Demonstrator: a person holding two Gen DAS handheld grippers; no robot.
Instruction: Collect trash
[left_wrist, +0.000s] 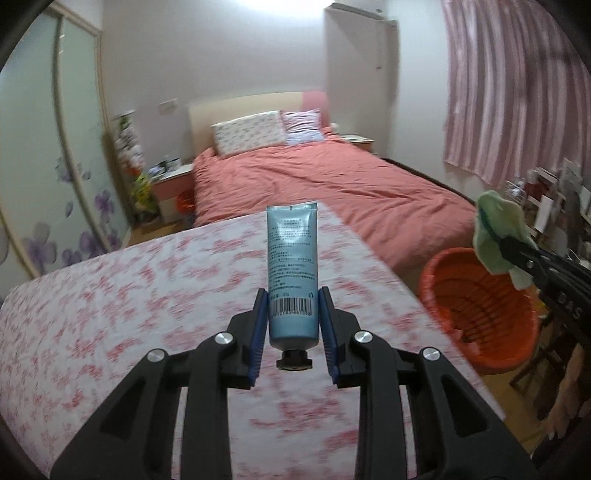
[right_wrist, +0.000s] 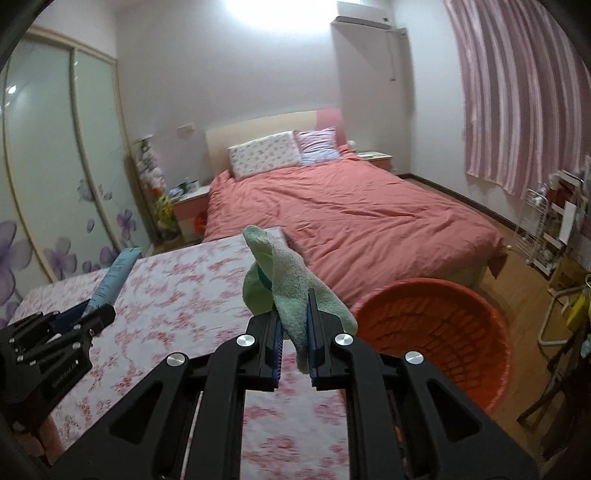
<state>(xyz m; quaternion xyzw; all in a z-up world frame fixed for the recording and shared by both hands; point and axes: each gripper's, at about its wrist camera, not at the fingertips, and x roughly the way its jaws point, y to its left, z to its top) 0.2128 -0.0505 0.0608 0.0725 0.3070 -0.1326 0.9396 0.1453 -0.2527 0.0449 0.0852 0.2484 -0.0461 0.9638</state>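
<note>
So the left claw (left_wrist: 293, 314) has a blue tube (left_wrist: 293, 273) pinched between its blue pads, cap end pointing back at the camera, barcode side up. It's held above a surface (left_wrist: 110, 314) covered in a pink floral cloth. Off to the right there's an orange basket (left_wrist: 480, 314) sitting beside the surface, and the right claw (left_wrist: 495, 238) pokes in from that edge clamped on a pale green cloth (left_wrist: 498, 232), above the basket's rim. Pink bed (left_wrist: 332, 184) further back.
</note>
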